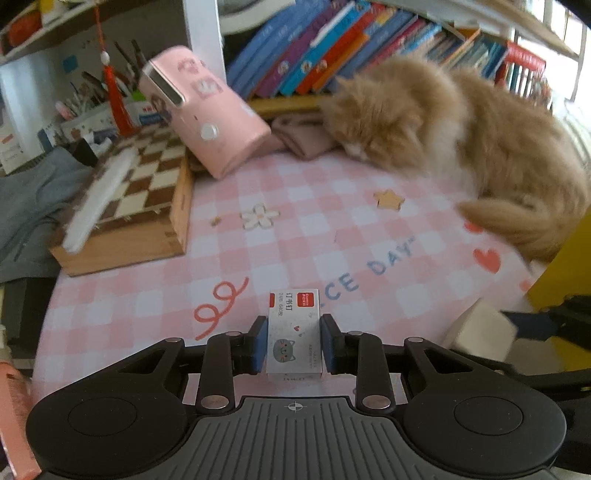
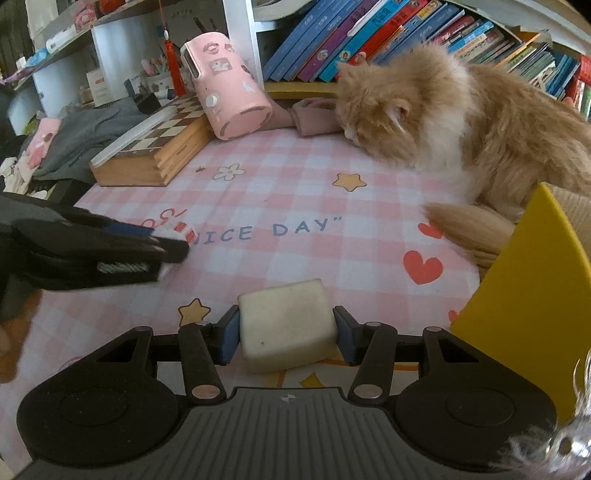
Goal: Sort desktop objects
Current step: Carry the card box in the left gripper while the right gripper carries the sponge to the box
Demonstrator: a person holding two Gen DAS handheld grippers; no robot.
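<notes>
My left gripper [image 1: 294,345] is shut on a small white staple box [image 1: 293,332] with a red label and a grey cat print, held just above the pink checked tablecloth [image 1: 314,221]. My right gripper [image 2: 287,334] is shut on a cream white block eraser [image 2: 286,325] low over the cloth. In the right wrist view the left gripper [image 2: 173,243] shows at the left with the staple box [image 2: 181,230] between its fingers. In the left wrist view the eraser [image 1: 480,326] and a right fingertip [image 1: 532,325] show at the right edge.
An orange cat [image 2: 461,122] lies at the back right. A pink tipped-over holder [image 2: 229,96] leans on a wooden chess box [image 2: 147,147] at the back left, with grey cloth [image 2: 85,136] beside it. Books [image 2: 369,33] line the shelf behind. A yellow box [image 2: 528,280] stands at the right.
</notes>
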